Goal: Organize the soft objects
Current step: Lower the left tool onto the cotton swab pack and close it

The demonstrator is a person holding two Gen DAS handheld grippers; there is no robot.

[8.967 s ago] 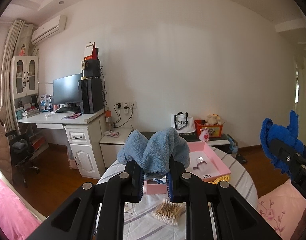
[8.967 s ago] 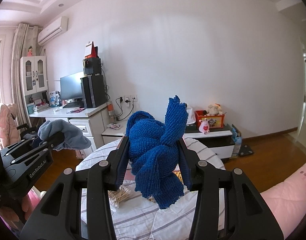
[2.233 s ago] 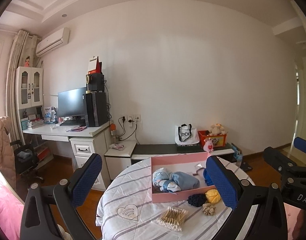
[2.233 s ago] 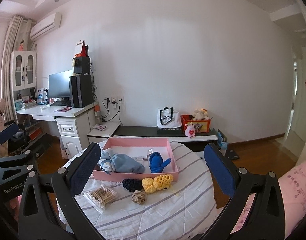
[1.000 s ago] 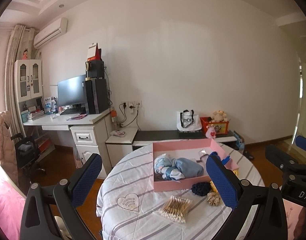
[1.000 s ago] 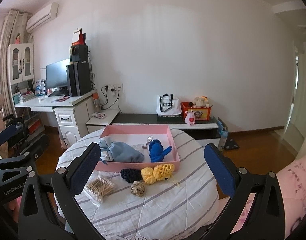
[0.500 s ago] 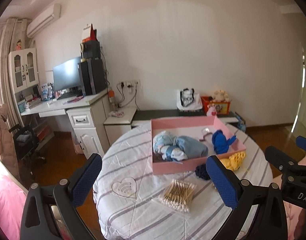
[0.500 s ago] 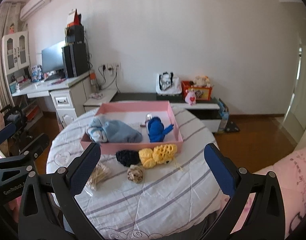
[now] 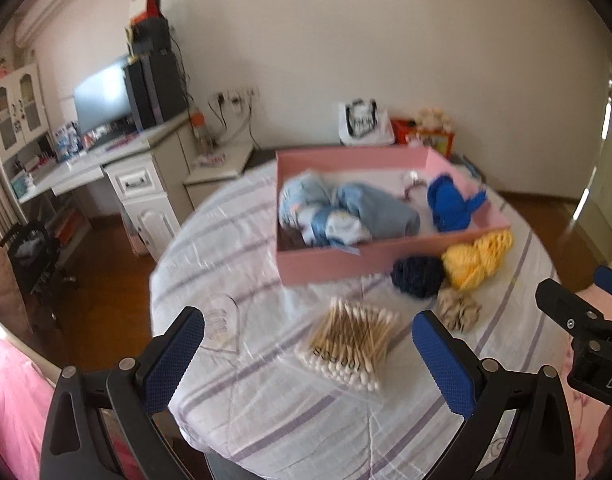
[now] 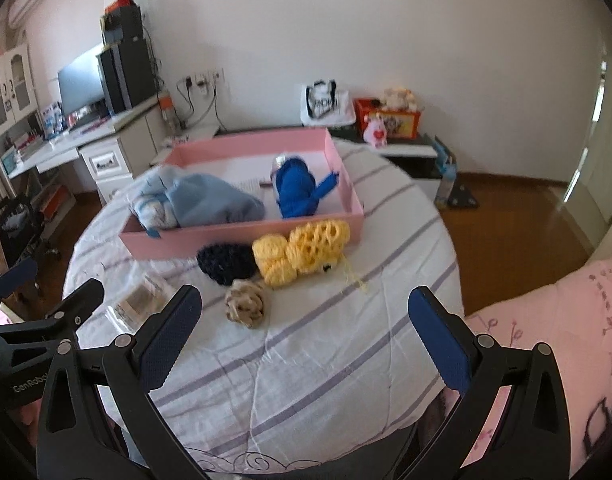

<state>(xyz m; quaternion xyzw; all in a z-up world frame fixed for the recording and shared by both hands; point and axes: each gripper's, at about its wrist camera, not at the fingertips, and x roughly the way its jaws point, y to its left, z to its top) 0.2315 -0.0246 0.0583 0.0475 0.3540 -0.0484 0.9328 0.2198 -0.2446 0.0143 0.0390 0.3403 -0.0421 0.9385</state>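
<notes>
On the round table: a white cloth with pale purple stripes (image 10: 346, 360) covers the whole top, and everything for the job sits on it.
Pink tray (image 10: 242, 236): it stands toward the far side of the table, long side facing the grippers, open on top.
Light blue fleece bundle (image 10: 210, 200): it lies inside the tray at the left end, heaped above the near wall; in the left wrist view it shows at (image 9: 346, 212).
Royal blue knit piece (image 10: 298, 190): it is inside the tray too, right of the fleece and apart from it, with one pointed end sticking out to the right.
Yellow crochet piece (image 10: 306, 250): it is outside the tray, on the cloth, pressed against the tray's near wall toward its right end.
Dark navy knit ball (image 10: 226, 262): it rests on the cloth just left of the yellow piece, touching it, near the tray wall.
Beige scrunchie (image 10: 246, 304): it sits on the cloth just in front of the navy ball and the yellow piece.
Bag of cotton swabs (image 9: 350, 340): it lies flat on the cloth left of the scrunchie, nearest the left gripper.
Left gripper (image 9: 306, 352): it hangs above the near edge of the table, jaws spread wide with nothing between the blue pads.
Right gripper (image 10: 306, 332): it hangs over the near edge as well, jaws wide apart and empty, the scrunchie showing in the gap.
</notes>
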